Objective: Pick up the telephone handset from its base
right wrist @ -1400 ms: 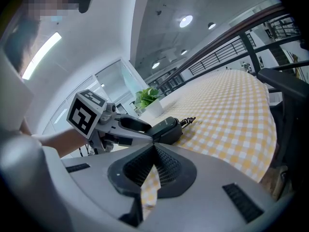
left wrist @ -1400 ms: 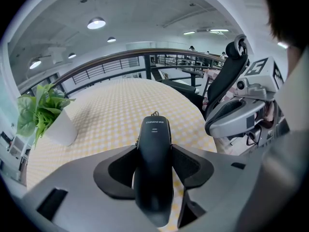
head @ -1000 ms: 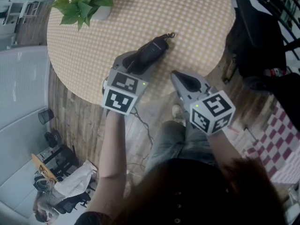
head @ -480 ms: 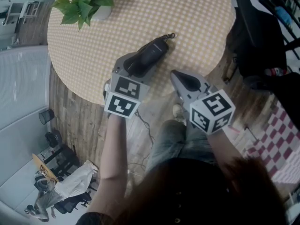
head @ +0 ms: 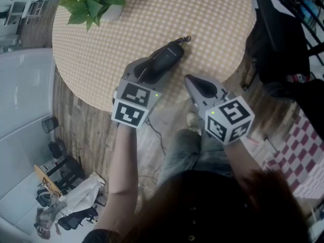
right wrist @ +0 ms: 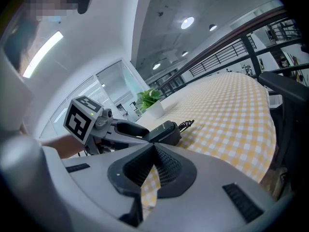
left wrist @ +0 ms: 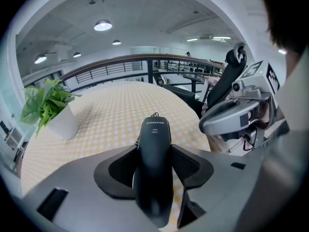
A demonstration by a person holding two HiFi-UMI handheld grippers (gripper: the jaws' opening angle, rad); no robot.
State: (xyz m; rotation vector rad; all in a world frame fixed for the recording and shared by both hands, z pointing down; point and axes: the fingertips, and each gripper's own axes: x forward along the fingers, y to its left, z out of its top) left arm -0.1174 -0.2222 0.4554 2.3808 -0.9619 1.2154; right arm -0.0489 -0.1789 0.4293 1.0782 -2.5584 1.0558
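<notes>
The black telephone handset (head: 164, 58) lies near the front edge of the round table (head: 212, 19), which has a yellow checked cloth. Its coiled cord (head: 183, 38) leaves the far end. My left gripper (head: 151, 67) is shut on the handset's near half. In the left gripper view both pads press the sides of the handset (left wrist: 155, 127), which runs between the jaws of my left gripper (left wrist: 154, 151). No base shows under it. My right gripper (head: 188, 80) hangs just off the table edge to the right, shut on nothing, its pads meeting at the tip (right wrist: 154, 146).
A potted green plant (head: 93, 1) in a white pot stands at the table's far left. A black chair (head: 278, 39) sits to the right of the table, beside a railing. Wooden floor and the person's legs lie below the table edge.
</notes>
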